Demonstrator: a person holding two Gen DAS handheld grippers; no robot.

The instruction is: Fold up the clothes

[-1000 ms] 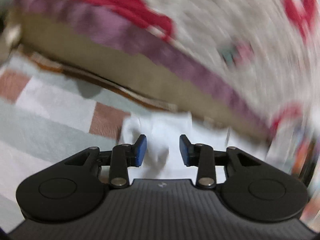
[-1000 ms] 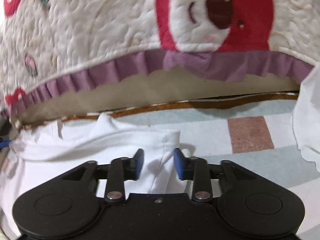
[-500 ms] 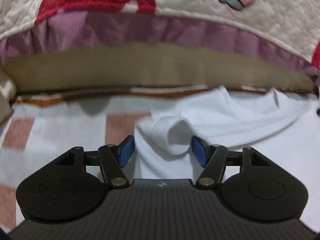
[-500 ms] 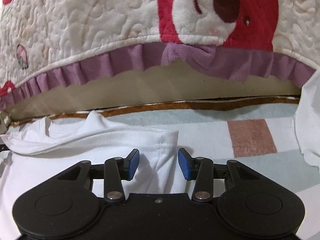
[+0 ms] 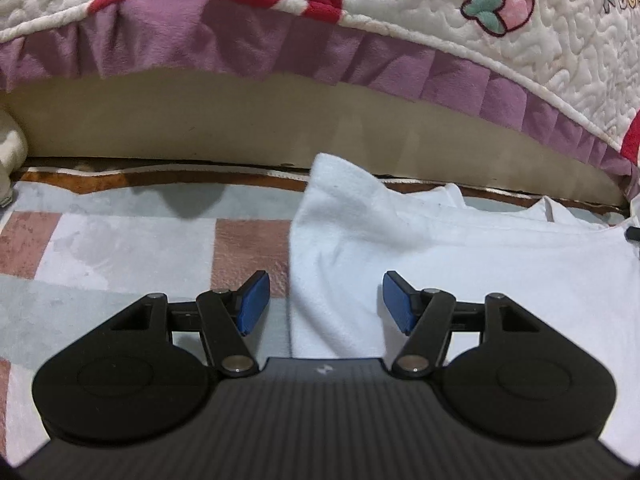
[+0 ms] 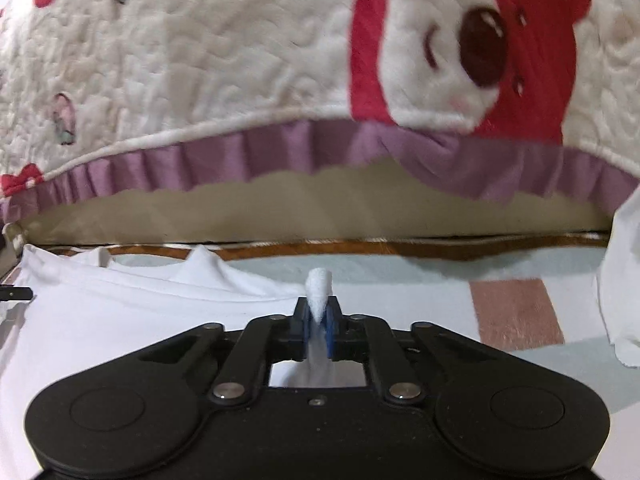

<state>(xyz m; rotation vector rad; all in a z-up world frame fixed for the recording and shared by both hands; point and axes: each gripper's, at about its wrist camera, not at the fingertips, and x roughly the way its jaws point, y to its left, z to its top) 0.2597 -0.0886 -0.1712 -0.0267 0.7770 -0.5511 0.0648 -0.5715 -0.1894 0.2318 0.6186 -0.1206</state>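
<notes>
A white garment [image 5: 440,256] lies flat on a checked blanket [image 5: 120,248]. In the left wrist view my left gripper [image 5: 324,300] is open, its blue pads straddling the garment's left edge, with nothing clamped. In the right wrist view the same white garment [image 6: 140,312] spreads to the left. My right gripper [image 6: 318,320] is shut on a pinched corner of it, and a small tuft of white cloth [image 6: 319,285] sticks up between the pads.
A quilted bear-print cover with a purple frill [image 6: 280,152] hangs over a beige mattress edge [image 5: 240,120] just behind the garment. Another white cloth [image 6: 620,272] hangs at the right edge of the right wrist view.
My right gripper has closed on the garment's right corner. My left gripper has swung round to face the garment's left edge and opened wider.
</notes>
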